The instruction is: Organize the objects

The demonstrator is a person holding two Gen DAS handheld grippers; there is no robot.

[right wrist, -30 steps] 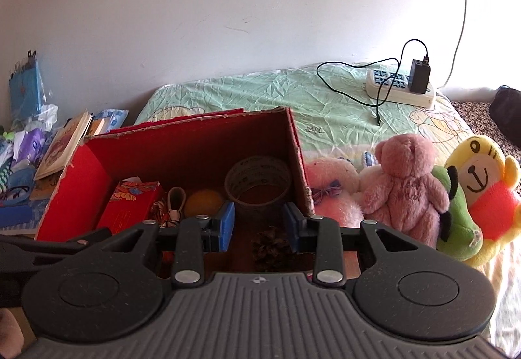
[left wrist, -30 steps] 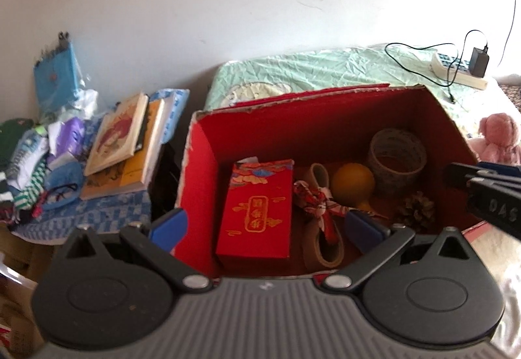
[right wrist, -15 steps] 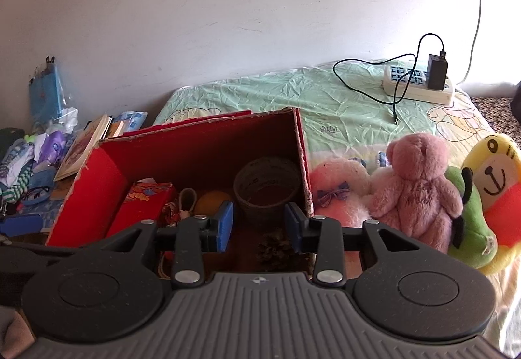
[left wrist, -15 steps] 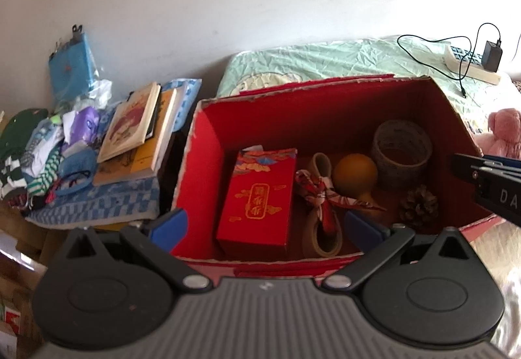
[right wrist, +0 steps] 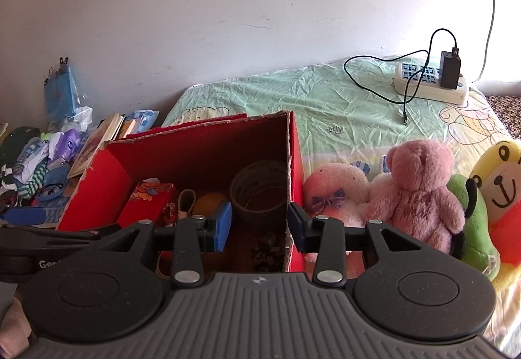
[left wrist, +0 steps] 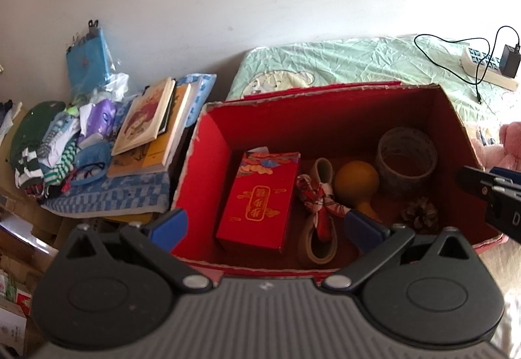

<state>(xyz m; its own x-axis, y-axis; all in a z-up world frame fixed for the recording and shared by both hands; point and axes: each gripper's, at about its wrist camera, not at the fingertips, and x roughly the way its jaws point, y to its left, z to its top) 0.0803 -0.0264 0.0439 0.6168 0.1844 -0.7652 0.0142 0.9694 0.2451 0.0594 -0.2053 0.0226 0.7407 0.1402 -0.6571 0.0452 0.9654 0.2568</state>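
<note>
Red box (left wrist: pixel 208 170): open-topped cardboard box with a red lining and torn rim, standing on the bed, just below and ahead of both tools.
Left tool (left wrist: pixel 265 227): blue pads spread wide over the box's near wall, released, nothing between them.
Right tool (right wrist: pixel 259 226): jaws have just been opening; they stand apart over the box's right end and straddle its right wall without touching it, with nothing gripped.
Pine cone (left wrist: pixel 420 215): on the box floor at the near right corner.
Red carton (left wrist: pixel 260 199): printed with gold characters, lying flat in the left part of the box.
Tape roll (left wrist: pixel 320 228): tan, on its edge beside the carton, with a red patterned ribbon (left wrist: pixel 317 196) draped across it.
Orange gourd (left wrist: pixel 356 180): just right of the ribbon, touching the box floor.
Wide tape ring (left wrist: pixel 407 157): in the far right corner, its opening facing up.
Plush toys: a pale pink one (right wrist: pixel 335 193) against the outside of the box's right wall, a pink bear (right wrist: pixel 420 193) sitting beside it, a green and yellow one (right wrist: pixel 488 206) furthest right.
Books (left wrist: pixel 149 128): stacked on a blue checked cloth left of the box, next to a heap of clothes (left wrist: pixel 49 150).
Bed (right wrist: pixel 325 105): green wrinkled sheet behind the box.
Power strip (right wrist: pixel 426 82): far on the bed by the wall, with a black charger plugged in and its cable looped on the sheet.
</note>
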